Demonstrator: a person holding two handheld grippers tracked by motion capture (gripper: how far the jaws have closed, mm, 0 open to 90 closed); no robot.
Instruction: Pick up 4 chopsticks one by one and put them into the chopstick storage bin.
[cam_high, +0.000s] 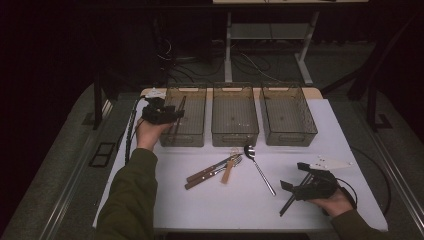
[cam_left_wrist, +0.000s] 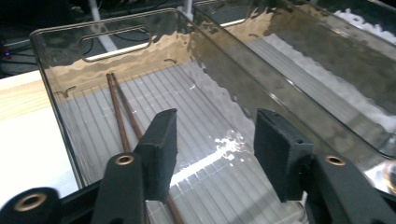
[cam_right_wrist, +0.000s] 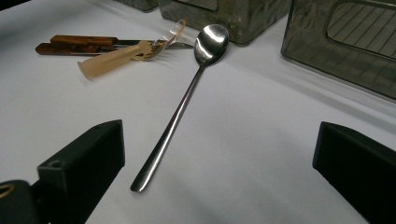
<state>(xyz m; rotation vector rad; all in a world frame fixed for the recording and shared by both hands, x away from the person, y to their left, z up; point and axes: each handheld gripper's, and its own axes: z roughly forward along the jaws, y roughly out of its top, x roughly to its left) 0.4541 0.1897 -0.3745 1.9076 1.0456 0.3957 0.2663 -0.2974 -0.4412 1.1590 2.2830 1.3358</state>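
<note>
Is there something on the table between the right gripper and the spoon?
Nothing visible. The right gripper has open jaws, and the spoon lies on bare table just ahead of it. The other cutlery lies farther off, beside the spoon's bowl.

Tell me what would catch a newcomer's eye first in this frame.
Three clear bins stand in a row at the table's far side; the left bin holds a pair of brown chopsticks, with the left gripper open just above them. Nearer the person, a steel spoon lies alone on the white table, in front of the wide-open right gripper. Beside it lie wooden-handled utensils and a pale plastic one.
</note>
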